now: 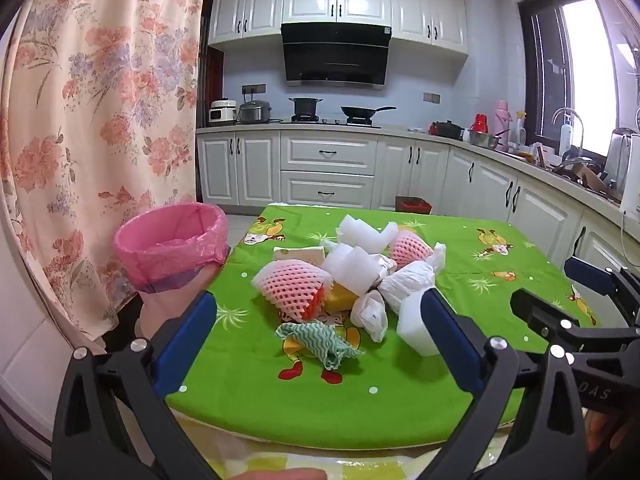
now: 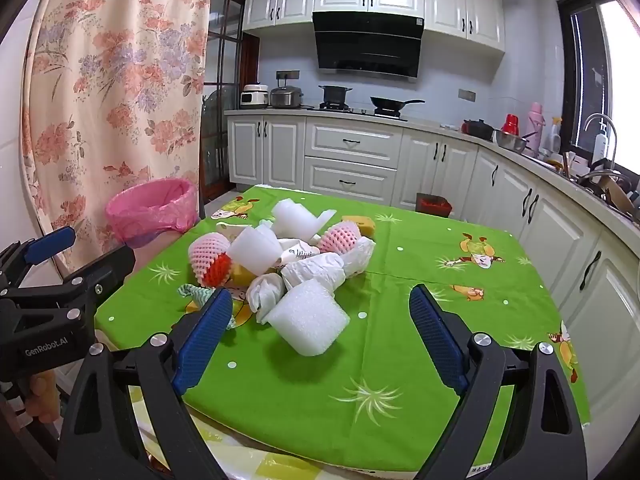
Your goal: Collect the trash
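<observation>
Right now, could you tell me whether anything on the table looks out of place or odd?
Yes: a heap of litter sits mid-table on the green tablecloth, made of white foam pieces, pink fruit nets, crumpled paper and a green striped cloth. None is in the pink-lined bin at the table's left edge.

A heap of trash (image 1: pixel 352 276) is piled mid-table on the tablecloth (image 1: pixel 460 264); a lined bin (image 1: pixel 172 240) is set beside the table's left edge, before a curtain (image 1: pixel 100 100), with kitchen cabinets (image 1: pixel 328 172) behind
</observation>
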Demonstrator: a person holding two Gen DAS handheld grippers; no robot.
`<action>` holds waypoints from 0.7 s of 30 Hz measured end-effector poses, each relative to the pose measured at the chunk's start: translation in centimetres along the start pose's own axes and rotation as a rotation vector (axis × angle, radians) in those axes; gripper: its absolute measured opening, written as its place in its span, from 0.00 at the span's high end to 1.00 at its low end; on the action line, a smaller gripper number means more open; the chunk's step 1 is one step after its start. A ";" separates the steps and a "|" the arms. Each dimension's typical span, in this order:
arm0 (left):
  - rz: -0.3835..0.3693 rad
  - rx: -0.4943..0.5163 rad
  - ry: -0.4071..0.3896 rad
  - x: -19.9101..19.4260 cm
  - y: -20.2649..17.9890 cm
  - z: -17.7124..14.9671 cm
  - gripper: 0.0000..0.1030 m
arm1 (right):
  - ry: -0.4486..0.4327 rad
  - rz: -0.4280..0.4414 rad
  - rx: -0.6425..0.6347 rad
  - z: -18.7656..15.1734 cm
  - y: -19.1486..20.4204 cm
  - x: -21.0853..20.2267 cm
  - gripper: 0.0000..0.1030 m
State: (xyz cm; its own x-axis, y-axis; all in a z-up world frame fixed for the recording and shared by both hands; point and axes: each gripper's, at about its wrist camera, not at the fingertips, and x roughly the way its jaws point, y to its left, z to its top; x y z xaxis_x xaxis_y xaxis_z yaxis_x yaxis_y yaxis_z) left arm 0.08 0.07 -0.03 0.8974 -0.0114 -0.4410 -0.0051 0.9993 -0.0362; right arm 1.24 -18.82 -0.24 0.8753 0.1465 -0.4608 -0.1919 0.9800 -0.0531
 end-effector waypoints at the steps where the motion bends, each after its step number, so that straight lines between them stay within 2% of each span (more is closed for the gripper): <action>1: 0.000 -0.004 -0.006 0.0 0.0 0.0 0.04 | -0.002 0.001 0.001 0.0 0.0 0.0 0.18; 8: -0.008 0.008 0.003 1.3 0.3 -0.5 0.04 | 0.005 -0.001 0.000 0.0 0.0 0.3 0.18; 21: -0.007 0.009 0.001 0.5 -0.2 -0.6 0.04 | 0.001 0.004 0.005 -0.1 0.0 0.2 0.18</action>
State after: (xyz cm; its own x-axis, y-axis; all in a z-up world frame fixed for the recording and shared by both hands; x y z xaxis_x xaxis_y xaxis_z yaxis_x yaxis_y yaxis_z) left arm 0.26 -0.11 -0.76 0.8971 -0.0187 -0.4414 0.0053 0.9995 -0.0314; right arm 1.42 -18.81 -0.42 0.8739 0.1507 -0.4622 -0.1934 0.9800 -0.0462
